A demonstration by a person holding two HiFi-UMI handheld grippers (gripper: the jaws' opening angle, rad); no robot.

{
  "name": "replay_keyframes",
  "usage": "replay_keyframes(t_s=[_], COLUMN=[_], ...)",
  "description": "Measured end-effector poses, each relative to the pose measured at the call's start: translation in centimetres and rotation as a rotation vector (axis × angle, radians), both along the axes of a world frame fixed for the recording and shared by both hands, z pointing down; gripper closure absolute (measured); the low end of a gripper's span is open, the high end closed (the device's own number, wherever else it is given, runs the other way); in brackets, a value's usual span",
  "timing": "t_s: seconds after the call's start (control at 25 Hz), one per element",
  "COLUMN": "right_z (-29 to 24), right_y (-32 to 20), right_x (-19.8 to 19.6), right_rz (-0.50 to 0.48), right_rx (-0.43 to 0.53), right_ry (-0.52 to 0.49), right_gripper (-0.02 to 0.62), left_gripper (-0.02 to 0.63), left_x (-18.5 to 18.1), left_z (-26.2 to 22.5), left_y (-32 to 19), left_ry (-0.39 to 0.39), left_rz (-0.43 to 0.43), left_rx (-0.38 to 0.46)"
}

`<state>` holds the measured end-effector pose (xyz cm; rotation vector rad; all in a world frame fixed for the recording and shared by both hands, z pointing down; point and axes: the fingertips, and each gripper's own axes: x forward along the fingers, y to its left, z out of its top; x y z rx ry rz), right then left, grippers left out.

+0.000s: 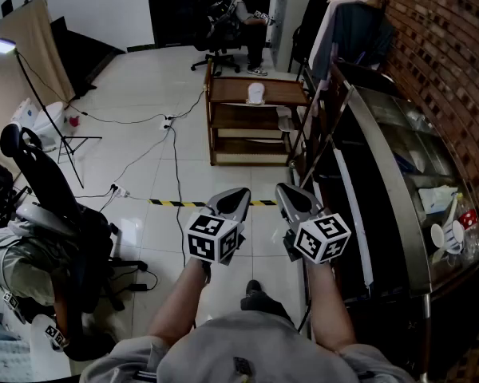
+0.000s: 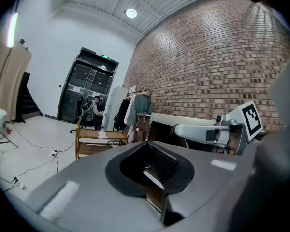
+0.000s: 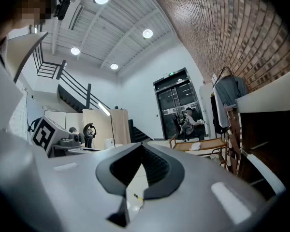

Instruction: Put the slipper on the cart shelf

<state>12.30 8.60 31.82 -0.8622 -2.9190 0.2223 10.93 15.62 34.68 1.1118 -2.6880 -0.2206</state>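
Observation:
A white slipper (image 1: 256,92) lies on the top shelf of a wooden cart (image 1: 223,121) across the room, straight ahead. It also shows small in the left gripper view as the slipper (image 2: 102,135) on the cart (image 2: 89,148), and in the right gripper view as the slipper (image 3: 197,146). My left gripper (image 1: 238,194) and right gripper (image 1: 286,191) are held side by side at waist height, pointing at the cart from well short of it. Both have their jaws together with nothing between them.
A person sits on an office chair (image 1: 223,50) behind the cart. A clothes rack (image 1: 343,10) and a glass counter (image 1: 399,166) line the brick wall on the right. Cables and a black-yellow tape strip (image 1: 172,203) cross the floor. Another person (image 1: 32,270) is at the left.

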Motion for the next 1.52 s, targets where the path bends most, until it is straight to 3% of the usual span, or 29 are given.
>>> replay_keyframes(t_s=[0.24, 0.76, 0.96, 1.52], right_z=[-0.4, -0.2, 1.3, 2.9], right_y=[-3.7, -8.0, -8.6, -7.8], right_x=[-6.9, -20.0, -24.9, -42.0], right_rz=[-0.003, -0.057, -0.034, 0.121], right_rx=[-0.021, -0.033, -0.030, 0.039], right_ry=[-0.016, -0.007, 0.022, 0.095], right_gripper=[0.597, 0.597, 0.597, 0.597], left_gripper=[0.598, 0.598, 0.598, 0.598], left_x=[-6.2, -19.5, -25.0, -44.8], left_z=[0.2, -0.2, 1.3, 5.1], left_y=[-3.2, -6.0, -6.5, -5.3], left_ry=[-0.007, 0.026, 0.051, 0.123], left_rz=[-0.004, -0.104, -0.090, 0.014], left_rx=[-0.039, -0.067, -0.067, -0.033])
